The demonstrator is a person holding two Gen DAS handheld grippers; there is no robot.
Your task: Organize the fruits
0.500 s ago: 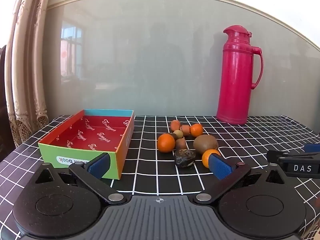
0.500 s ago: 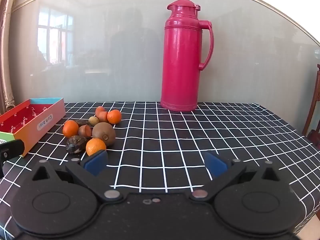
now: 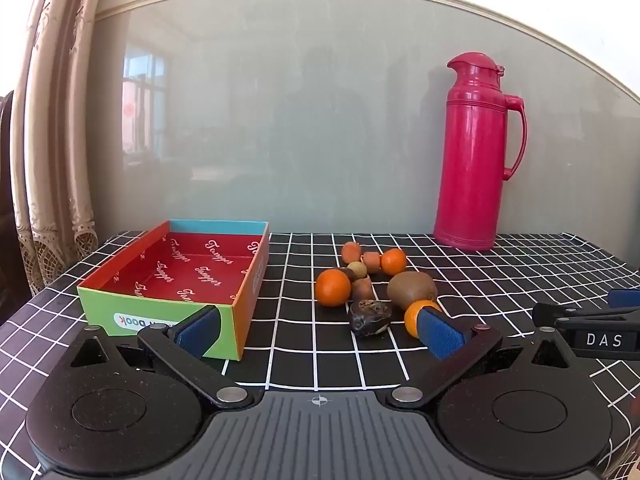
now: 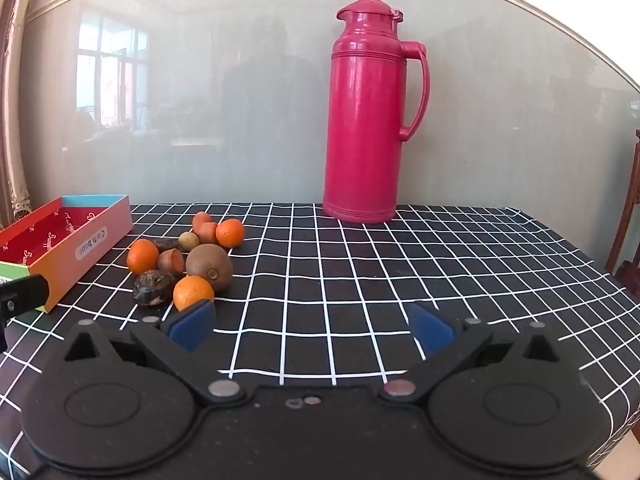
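Left wrist view, box [image 3: 176, 280] lining printed "Tamper", "DAS" on right hand-held gripper [image 3: 604, 338], both hand-held grippers spread wide, empty

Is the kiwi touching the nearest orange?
Cannot tell. In the right wrist view the kiwi and nearest orange overlap with no visible gap; contact isn't plain.
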